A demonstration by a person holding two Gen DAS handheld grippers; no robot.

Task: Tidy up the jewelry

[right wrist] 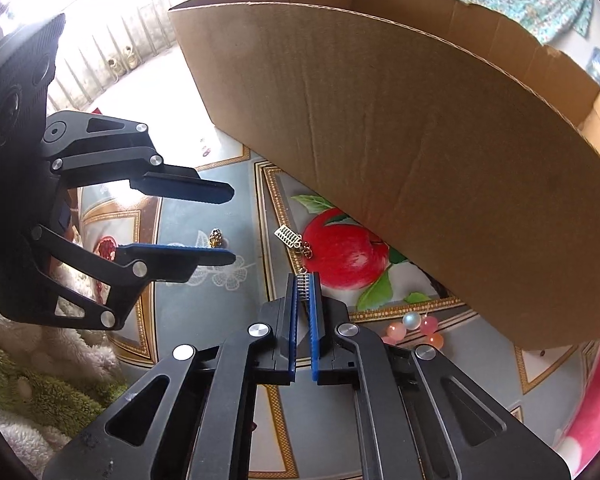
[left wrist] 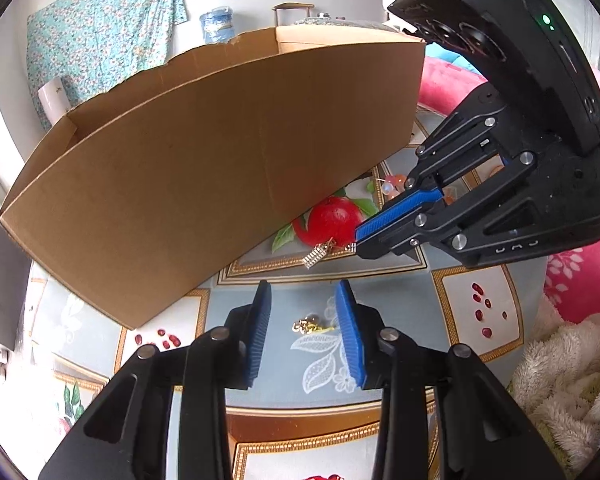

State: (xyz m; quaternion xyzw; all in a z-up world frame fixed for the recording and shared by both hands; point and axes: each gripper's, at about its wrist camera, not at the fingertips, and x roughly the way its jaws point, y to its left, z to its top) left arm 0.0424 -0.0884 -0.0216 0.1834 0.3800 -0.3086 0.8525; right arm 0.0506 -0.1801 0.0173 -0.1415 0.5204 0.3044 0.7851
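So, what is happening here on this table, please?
A person holds two grippers over a patterned tablecloth beside a cardboard box. The right gripper is shut on one end of a rhinestone earring, next to the printed apple. The left gripper hangs with jaws apart above a small gold piece, not gripping it. A pastel bead bracelet lies by the box. Nothing visible has gone into the box.

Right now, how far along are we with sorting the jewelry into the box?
Nothing shows as done: the cardboard box interior is hidden from both views. In hand: the right tool is shut on one end of the gold rectangular earrings. The left tool is open over the small gold piece, not gripping. Left: that gold piece and the pastel bead string on the tablecloth.
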